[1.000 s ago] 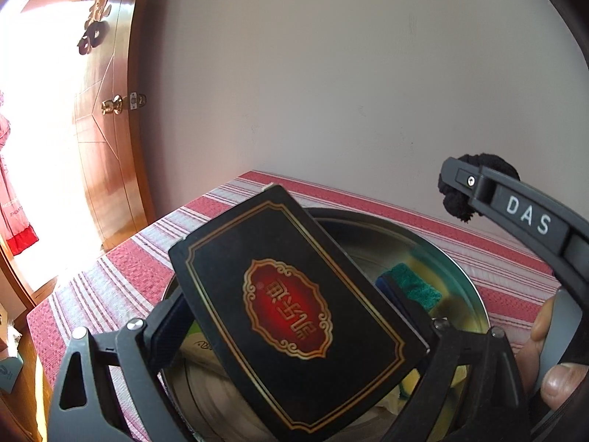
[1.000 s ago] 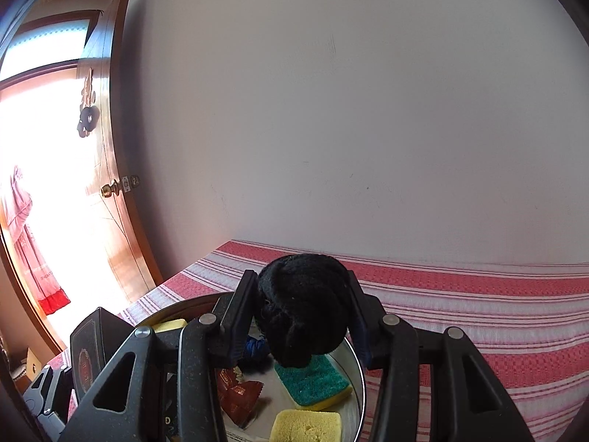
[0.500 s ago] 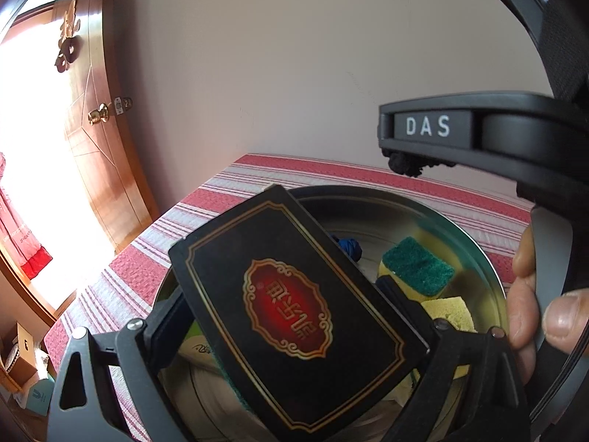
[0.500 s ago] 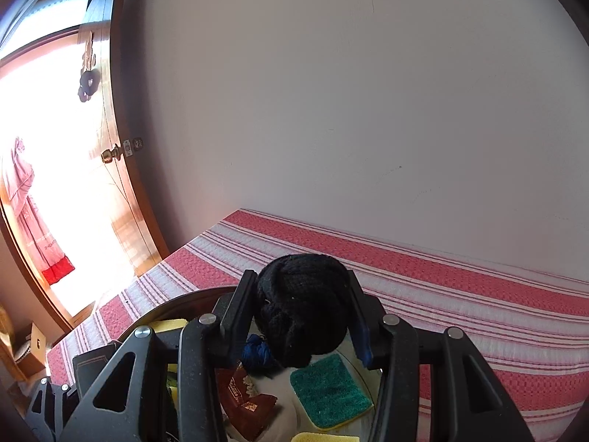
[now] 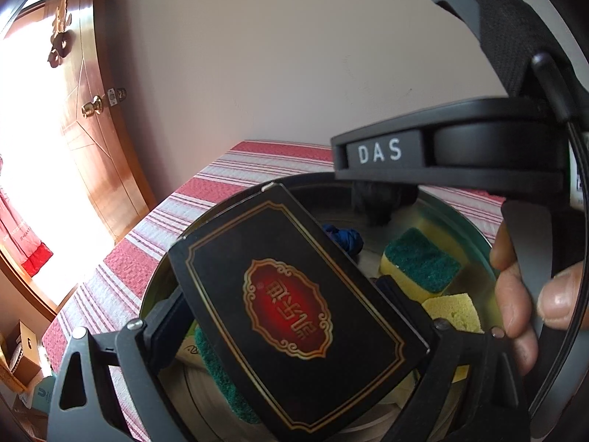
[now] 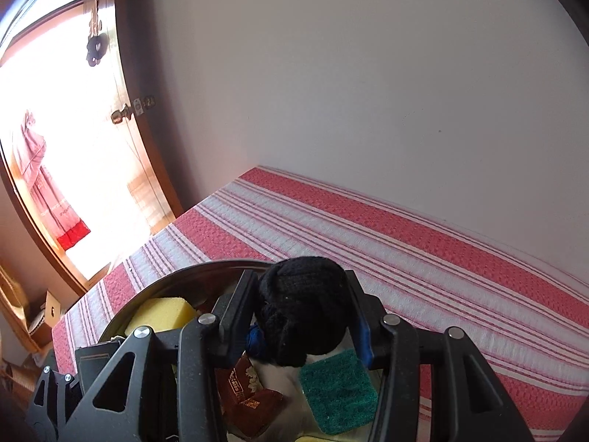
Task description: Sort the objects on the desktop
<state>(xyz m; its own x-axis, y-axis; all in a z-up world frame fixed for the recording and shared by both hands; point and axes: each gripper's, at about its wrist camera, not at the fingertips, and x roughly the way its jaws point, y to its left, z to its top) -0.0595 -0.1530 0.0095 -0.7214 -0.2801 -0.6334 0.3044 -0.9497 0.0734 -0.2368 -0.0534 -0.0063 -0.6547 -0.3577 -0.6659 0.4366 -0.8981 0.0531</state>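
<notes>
- Left gripper [image 5: 294, 316] clamped on flat black box [image 5: 298, 309], glossy, gold-trimmed, tilted over round metal basin [image 5: 475, 228].
- Right gripper [image 6: 302, 316] clenched on knitted black ball [image 6: 302, 309] just inside basin's far rim.
- Basin crowded: sponges [image 5: 419, 265], brown packet [image 6: 250, 397].
- Striped woven cloth [image 6: 405, 243] bare between basin and wall.

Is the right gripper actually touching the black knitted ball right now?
Touching. The right wrist view shows the right gripper with both fingers pressed against the sides of the black knitted ball, above the metal bowl.
</notes>
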